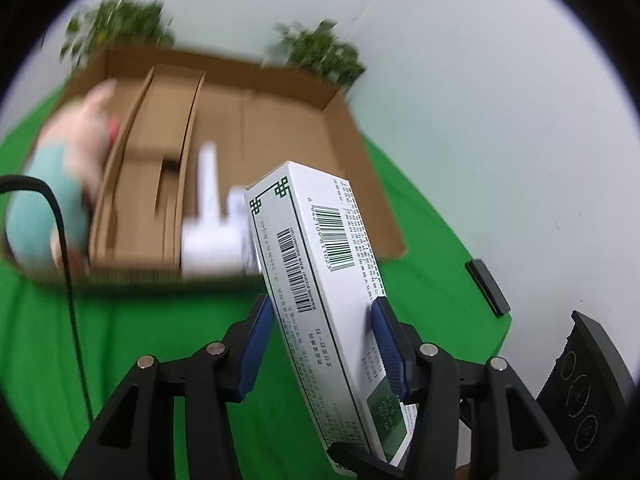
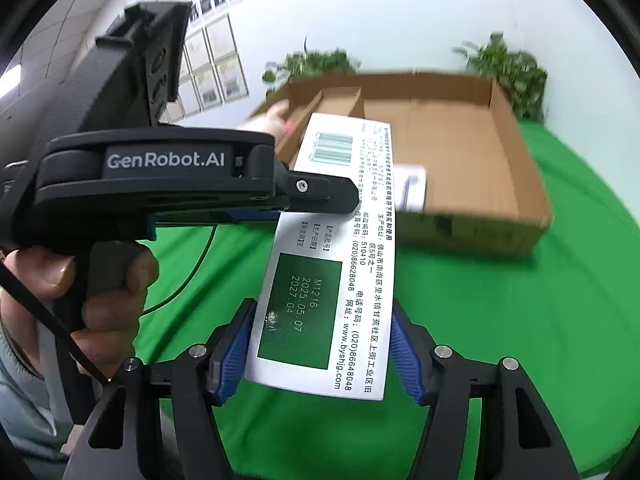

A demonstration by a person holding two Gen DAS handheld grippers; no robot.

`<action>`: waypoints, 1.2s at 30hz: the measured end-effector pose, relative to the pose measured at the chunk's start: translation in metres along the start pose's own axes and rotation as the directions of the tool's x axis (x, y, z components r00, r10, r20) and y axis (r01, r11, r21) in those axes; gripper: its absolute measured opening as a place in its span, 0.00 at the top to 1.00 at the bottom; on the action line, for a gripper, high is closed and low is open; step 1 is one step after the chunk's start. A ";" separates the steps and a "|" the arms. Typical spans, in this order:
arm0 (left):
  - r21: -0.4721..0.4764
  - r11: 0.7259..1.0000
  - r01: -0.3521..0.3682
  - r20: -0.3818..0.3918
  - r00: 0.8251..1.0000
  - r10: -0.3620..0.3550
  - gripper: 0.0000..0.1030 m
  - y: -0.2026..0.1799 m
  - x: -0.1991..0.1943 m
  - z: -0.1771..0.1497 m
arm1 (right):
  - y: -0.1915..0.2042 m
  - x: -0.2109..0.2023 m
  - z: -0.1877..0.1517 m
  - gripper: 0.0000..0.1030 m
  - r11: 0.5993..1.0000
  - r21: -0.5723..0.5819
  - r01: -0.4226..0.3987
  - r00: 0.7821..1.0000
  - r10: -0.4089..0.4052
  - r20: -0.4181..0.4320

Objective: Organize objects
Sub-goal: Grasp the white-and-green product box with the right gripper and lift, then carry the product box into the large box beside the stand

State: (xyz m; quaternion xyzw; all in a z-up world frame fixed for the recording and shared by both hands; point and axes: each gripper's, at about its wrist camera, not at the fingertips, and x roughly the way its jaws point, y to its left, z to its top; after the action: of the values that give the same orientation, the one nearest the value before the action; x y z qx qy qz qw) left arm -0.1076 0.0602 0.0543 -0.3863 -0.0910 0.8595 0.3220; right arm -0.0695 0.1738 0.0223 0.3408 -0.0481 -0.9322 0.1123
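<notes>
Now both grippers, left gripper (image 1: 320, 344) and right gripper (image 2: 320, 350), are holding the white box (image 2: 340, 248) clamped in their jaws above the green surface (image 2: 500, 320), probably needing carrying into the cardboard tray (image 2: 460, 136).

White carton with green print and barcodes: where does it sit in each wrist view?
Left wrist: white carton with green print and barcodes, centre, tilted, running up from between the jaws toward the box.
Right wrist: same carton, centre, near end between the jaws, the other gripper clamped across its middle.
Shared landmark: brown cardboard box with dividers, behind the carton on the green cloth.
</notes>
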 end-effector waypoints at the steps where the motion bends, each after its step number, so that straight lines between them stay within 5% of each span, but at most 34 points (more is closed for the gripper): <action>1: 0.017 1.000 -0.002 0.017 1.000 0.002 0.53 -0.004 -0.004 0.007 | -0.002 -0.003 0.007 0.42 1.000 0.002 0.002 1.000 -0.002 0.020; 12: 0.194 0.981 -0.020 0.142 0.990 -0.008 0.53 -0.050 -0.030 0.106 | -0.026 -0.038 0.103 0.42 0.999 0.031 0.033 0.977 -0.038 0.209; 23: 0.227 0.973 -0.029 0.075 0.997 0.012 0.53 -0.059 0.023 0.218 | -0.090 -0.010 0.218 0.42 0.997 0.076 0.006 0.990 -0.017 0.143; 29: 0.206 0.978 -0.011 -0.031 0.999 0.017 0.53 -0.041 0.077 0.214 | -0.126 0.030 0.224 0.42 0.992 0.122 0.015 0.999 -0.020 0.041; 36: 0.126 0.992 -0.006 -0.194 0.981 0.030 0.53 -0.002 0.151 0.168 | -0.152 0.086 0.164 0.42 0.980 0.199 0.015 0.994 0.007 -0.108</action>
State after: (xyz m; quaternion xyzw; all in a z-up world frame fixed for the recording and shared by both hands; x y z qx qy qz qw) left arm -0.3025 0.1715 0.0790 -0.4488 -0.0014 0.8242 0.3452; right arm -0.2660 0.3028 0.0688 0.4003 -0.1343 -0.9031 0.0780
